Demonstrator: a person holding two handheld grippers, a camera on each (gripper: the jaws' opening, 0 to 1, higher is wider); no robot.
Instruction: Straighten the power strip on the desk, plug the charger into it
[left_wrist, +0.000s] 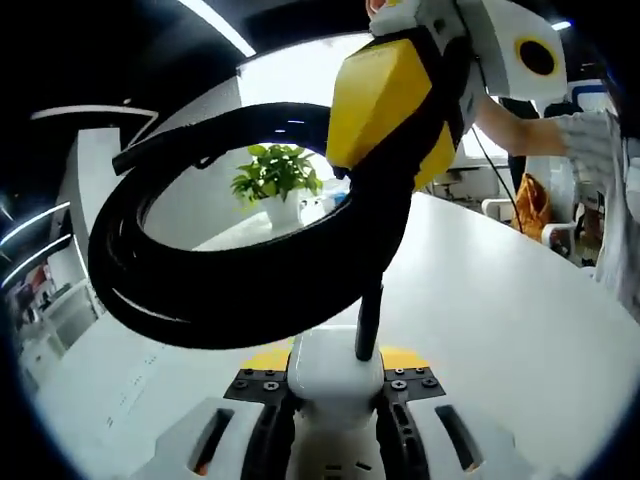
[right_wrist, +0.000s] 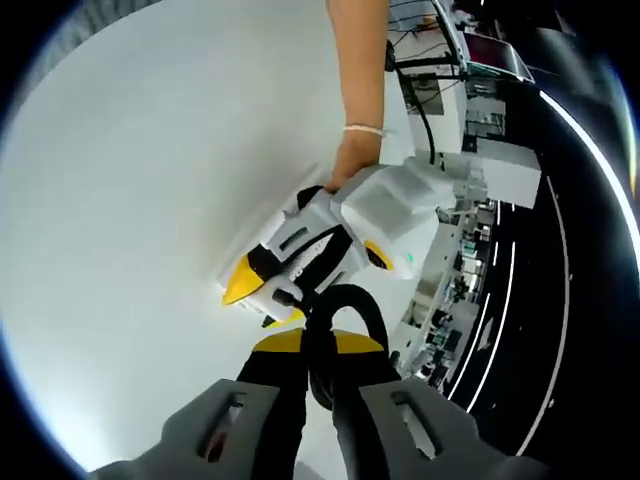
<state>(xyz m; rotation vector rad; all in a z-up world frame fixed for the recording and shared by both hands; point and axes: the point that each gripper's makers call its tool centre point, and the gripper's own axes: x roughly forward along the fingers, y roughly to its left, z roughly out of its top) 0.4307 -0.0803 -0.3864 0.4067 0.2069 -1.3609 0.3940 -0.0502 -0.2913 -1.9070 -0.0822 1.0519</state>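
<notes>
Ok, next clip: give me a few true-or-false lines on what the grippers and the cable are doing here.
1. The left gripper is shut on a white block with a black cable leaving it. True.
2. The black cable lies flat along the desk. False: it hangs in a big loop above the desk.
3. A potted plant stands on the desk and shows through the loop in the left gripper view. True.
4. The right gripper is open and holds nothing. False: its jaws are closed on the black cable.
</notes>
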